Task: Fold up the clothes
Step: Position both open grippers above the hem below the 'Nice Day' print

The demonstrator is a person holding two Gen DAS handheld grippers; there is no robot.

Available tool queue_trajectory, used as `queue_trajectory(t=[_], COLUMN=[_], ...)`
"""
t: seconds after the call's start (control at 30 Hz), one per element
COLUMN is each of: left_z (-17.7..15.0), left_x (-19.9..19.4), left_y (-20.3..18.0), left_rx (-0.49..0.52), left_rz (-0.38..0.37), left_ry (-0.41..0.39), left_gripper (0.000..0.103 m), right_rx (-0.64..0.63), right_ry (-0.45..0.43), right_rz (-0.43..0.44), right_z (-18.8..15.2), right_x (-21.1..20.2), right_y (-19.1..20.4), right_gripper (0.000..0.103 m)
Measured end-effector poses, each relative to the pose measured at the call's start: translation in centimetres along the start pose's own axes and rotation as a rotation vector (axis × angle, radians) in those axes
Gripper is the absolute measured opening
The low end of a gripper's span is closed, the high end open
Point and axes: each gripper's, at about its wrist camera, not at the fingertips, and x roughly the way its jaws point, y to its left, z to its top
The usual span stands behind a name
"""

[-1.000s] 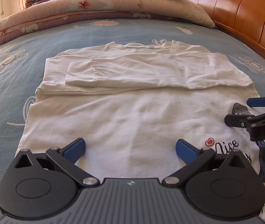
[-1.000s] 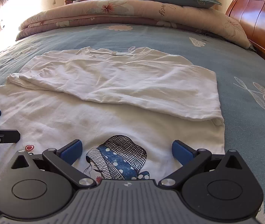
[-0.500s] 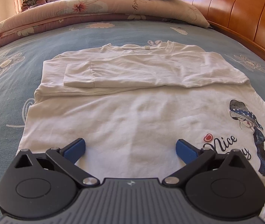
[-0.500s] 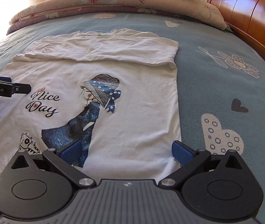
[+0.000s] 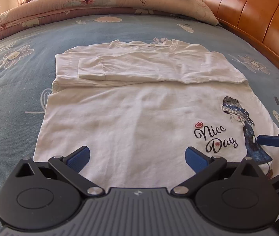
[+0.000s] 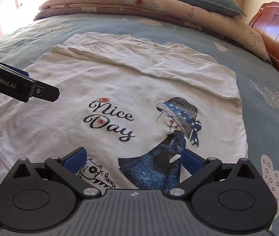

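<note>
Bed (image 5: 17,90): your shirt (image 5: 139,118) lies flat on it, sleeves folded in.
Hidden: its near hem, behind both grippers.
Left gripper (image 5: 137,157): wide open, empty.
Right gripper (image 6: 133,160): wide open, empty.
Right view only: cat print (image 6: 94,172).

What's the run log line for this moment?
task: fold clothes | shirt: flat on bed, far part folded over | left gripper: open, above near hem | right gripper: open, above print | nothing gripped
</note>
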Motion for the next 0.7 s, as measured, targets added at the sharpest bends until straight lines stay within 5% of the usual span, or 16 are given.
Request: queue_trajectory(t=[0.3,0.7], left_z=[-1.3,-3.8], left_x=[0.2,0.2], left_y=[-2.9,-3.8], left_rx=[0.043,0.023], left_rz=[-0.038,-0.064], left_ry=[0.027,0.005], left_gripper=[0.102,0.102], right_rx=[0.156,0.161], right_ry=[-0.054,-0.011], right_rz=[-0.014,-0.070], right_z=[-5.1,-6.0], right_x=[-3.6,-4.0], right_y=[-6.4,-6.2], right_gripper=[0.103,0.103])
